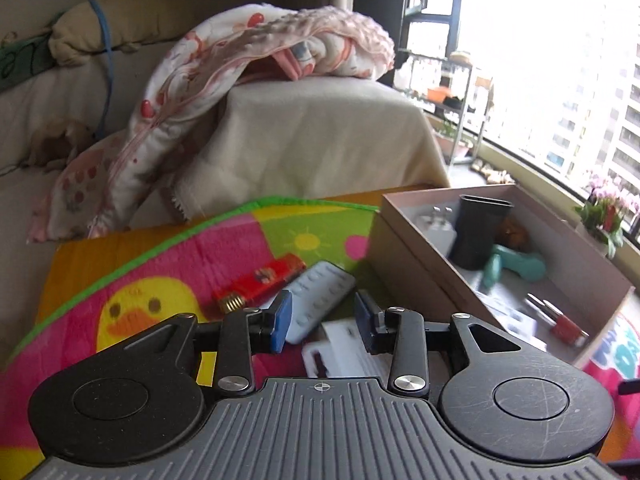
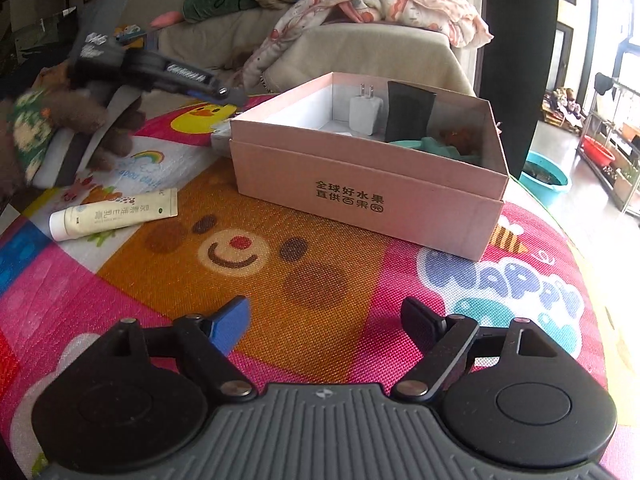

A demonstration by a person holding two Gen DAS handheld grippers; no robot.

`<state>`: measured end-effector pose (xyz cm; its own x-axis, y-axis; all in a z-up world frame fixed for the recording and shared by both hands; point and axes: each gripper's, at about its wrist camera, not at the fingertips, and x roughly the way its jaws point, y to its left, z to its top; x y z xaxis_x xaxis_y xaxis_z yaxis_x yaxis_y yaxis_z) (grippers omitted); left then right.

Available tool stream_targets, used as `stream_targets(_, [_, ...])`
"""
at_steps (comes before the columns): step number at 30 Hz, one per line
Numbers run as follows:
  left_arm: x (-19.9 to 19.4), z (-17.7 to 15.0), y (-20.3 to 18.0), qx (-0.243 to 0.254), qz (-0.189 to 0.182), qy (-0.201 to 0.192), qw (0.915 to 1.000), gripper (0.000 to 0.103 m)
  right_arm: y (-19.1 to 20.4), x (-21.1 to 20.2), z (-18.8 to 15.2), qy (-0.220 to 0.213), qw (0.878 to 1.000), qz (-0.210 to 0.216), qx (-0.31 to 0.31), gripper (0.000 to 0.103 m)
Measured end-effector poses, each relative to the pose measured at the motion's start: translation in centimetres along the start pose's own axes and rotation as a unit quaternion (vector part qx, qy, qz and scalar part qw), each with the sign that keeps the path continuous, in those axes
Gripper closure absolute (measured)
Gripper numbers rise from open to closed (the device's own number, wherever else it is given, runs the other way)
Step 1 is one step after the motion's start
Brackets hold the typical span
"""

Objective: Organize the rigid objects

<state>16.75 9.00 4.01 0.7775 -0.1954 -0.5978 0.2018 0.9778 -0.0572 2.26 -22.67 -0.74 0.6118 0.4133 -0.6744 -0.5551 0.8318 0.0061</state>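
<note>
In the left wrist view my left gripper (image 1: 322, 320) is open, its blue pads apart above the play mat. A grey-white blister pack (image 1: 320, 296) lies just beyond the left pad, a red lighter-like item (image 1: 260, 280) to its left, and a white card box (image 1: 344, 354) under the gap. The pink cardboard box (image 2: 368, 184) holds a white charger (image 2: 362, 114), a black case (image 2: 408, 116) and a teal object (image 2: 436, 148). My right gripper (image 2: 326, 320) is wide open over the mat in front of the box, with nothing between its fingers. A cream tube (image 2: 116, 216) lies at the left.
The left gripper (image 2: 160, 72), held by a gloved hand, hovers left of the box. A sofa with a beige cover (image 1: 320, 140) and a pink blanket (image 1: 260, 40) stands behind the mat. A red bottle (image 1: 568, 328) lies in the box's near corner. A blue basin (image 2: 548, 176) sits at the right.
</note>
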Motion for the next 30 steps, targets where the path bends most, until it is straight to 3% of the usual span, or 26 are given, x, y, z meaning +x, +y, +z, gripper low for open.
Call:
stream_targets(4, [2.5, 2.4, 1.9, -0.007, 0.022, 0.010, 0.9997, 0.064, -0.2, 0.0, -0.1, -0.002, 1.000, 0.004, 0.004, 0.018])
stream_targets(9, [7.1, 3.1, 4.1, -0.067, 0.031, 0.056, 0.9956, 0.064, 0.0, 0.2, 0.0, 0.001, 1.000, 0.007, -0.001, 0.013])
stream_targets(14, [8.9, 2.7, 5.0, -0.152, 0.021, 0.033, 0.9875, 0.062, 0.0, 0.2, -0.1, 0.000, 1.000, 0.007, 0.000, 0.012])
stream_targets(16, [9.1, 2.9, 4.2, -0.134, 0.026, 0.038, 0.9900, 0.062, 0.0, 0.2, -0.1, 0.000, 1.000, 0.007, 0.000, 0.012])
stream_targets(19, [8.9, 2.8, 2.5, -0.059, 0.016, 0.054, 0.9966, 0.063, 0.1, 0.2, -0.1, 0.000, 1.000, 0.008, 0.001, 0.012])
stream_targets(23, [7.5, 1.9, 0.7, 0.015, -0.013, 0.074, 0.9971, 0.065, 0.1, 0.3, -0.1, 0.000, 1.000, 0.007, 0.000, 0.012])
stream_targets(26, [5.5, 0.5, 0.0, 0.039, -0.036, 0.086, 0.9949, 0.068, 0.0, 0.3, -0.1, -0.001, 1.000, 0.005, 0.002, 0.011])
stream_targets(30, [1.6, -2.4, -1.0, 0.037, -0.066, 0.088, 0.9932, 0.071, 0.0, 0.3, -0.1, -0.003, 1.000, 0.006, 0.005, 0.011])
